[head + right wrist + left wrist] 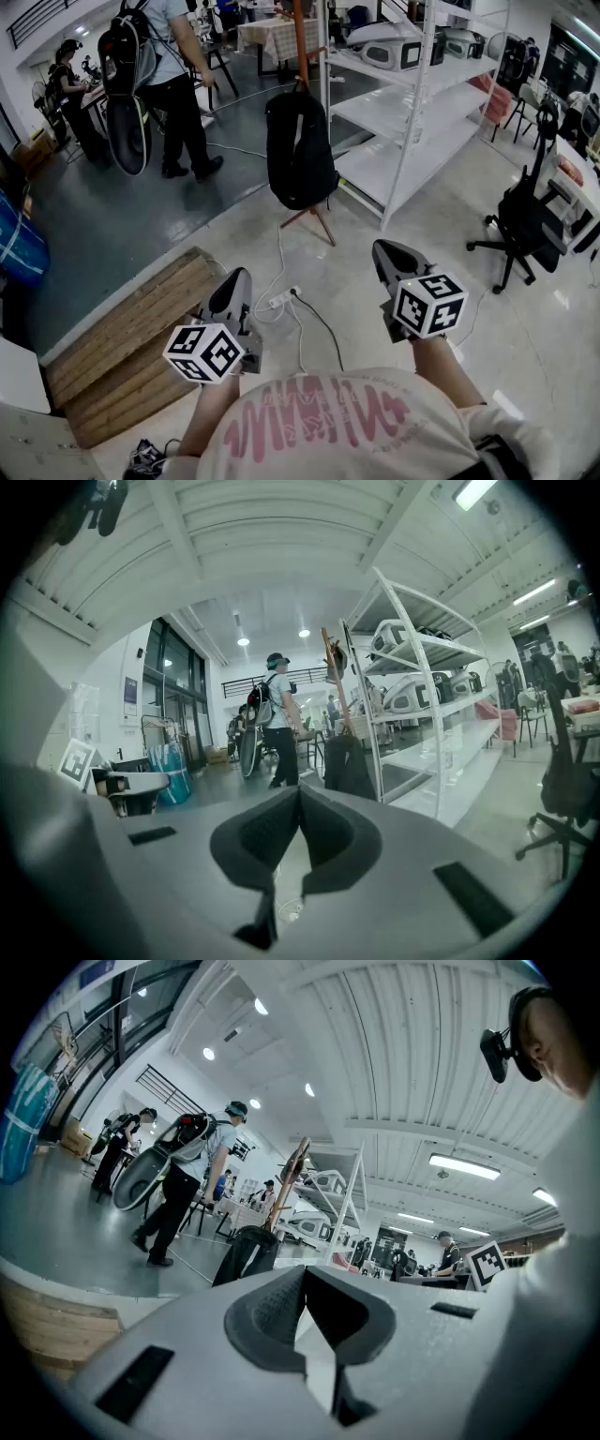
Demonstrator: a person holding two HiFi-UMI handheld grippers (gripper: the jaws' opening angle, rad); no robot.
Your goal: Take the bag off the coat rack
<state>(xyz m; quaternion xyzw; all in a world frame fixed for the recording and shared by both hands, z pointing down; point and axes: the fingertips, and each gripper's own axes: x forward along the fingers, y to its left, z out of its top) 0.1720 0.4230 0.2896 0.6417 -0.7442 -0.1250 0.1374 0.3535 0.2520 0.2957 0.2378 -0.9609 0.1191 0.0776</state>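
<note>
A black bag (298, 150) hangs from a wooden coat rack (301, 37) that stands on the floor some way ahead of me. My left gripper (236, 274) and right gripper (384, 248) are held low near my body, well short of the bag; both are shut with nothing between their jaws. The left gripper view has the left gripper (302, 1274) closed, with the bag (246, 1252) and the rack pole (292, 1171) far beyond its tips. In the right gripper view the right gripper (298, 794) is closed too, and the bag (349, 766) hangs by the rack (330, 667).
A white shelf unit (412, 112) stands right of the rack. A black office chair (520, 225) is at the far right. A wooden platform (131, 347) lies at the left. A power strip with cables (281, 300) crosses the floor ahead. A person with a backpack (173, 84) walks behind.
</note>
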